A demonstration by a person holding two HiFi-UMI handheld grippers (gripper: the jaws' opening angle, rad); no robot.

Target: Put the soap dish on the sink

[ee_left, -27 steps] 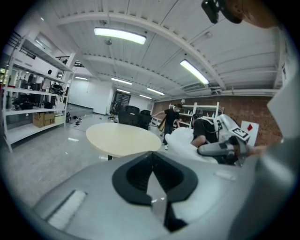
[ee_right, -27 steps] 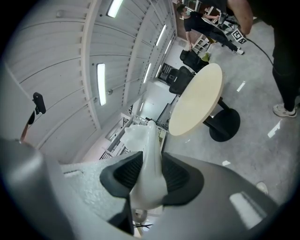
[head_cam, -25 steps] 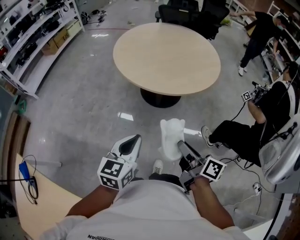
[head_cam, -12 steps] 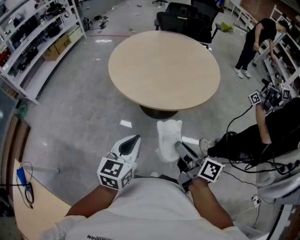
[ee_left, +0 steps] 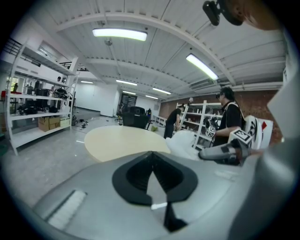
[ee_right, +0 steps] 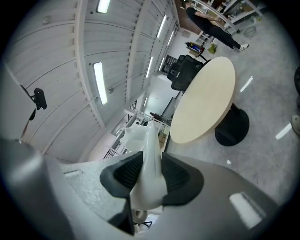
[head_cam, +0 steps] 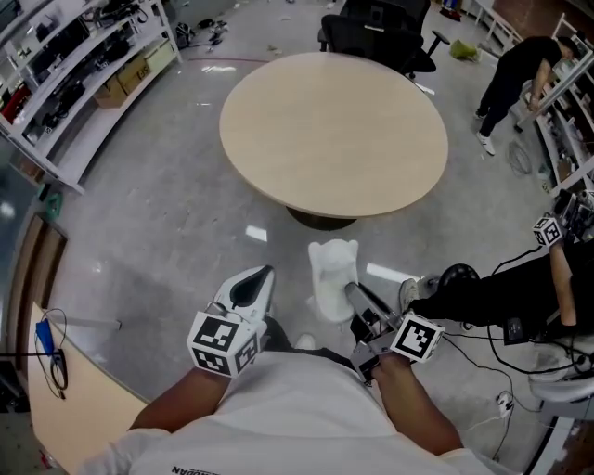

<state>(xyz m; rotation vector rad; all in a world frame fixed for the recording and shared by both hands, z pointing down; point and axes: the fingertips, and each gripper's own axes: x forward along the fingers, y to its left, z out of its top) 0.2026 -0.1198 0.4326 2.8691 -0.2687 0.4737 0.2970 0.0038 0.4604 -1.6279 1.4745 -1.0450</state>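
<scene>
The soap dish (head_cam: 332, 275) is white and glossy and stands on edge between the pads of my right gripper (head_cam: 349, 291), which is shut on it. In the right gripper view the soap dish (ee_right: 149, 140) fills the gap between the two black pads of the right gripper (ee_right: 151, 158). My left gripper (head_cam: 261, 278) is held beside it at the left, shut, with nothing in it. In the left gripper view its pads (ee_left: 140, 174) meet in a line, and the soap dish (ee_left: 183, 142) shows at the right. No sink is in view.
A round beige table (head_cam: 334, 130) on a black foot stands ahead on the grey floor. White shelves (head_cam: 65, 65) line the left, black chairs (head_cam: 380, 23) stand beyond the table. A seated person (head_cam: 520, 288) is at the right, and a wooden desk corner (head_cam: 65, 399) at the lower left.
Both grippers have been carried a little way across the floor with the soap dish still held. The seated person at the right now lies further toward the picture's edge.
</scene>
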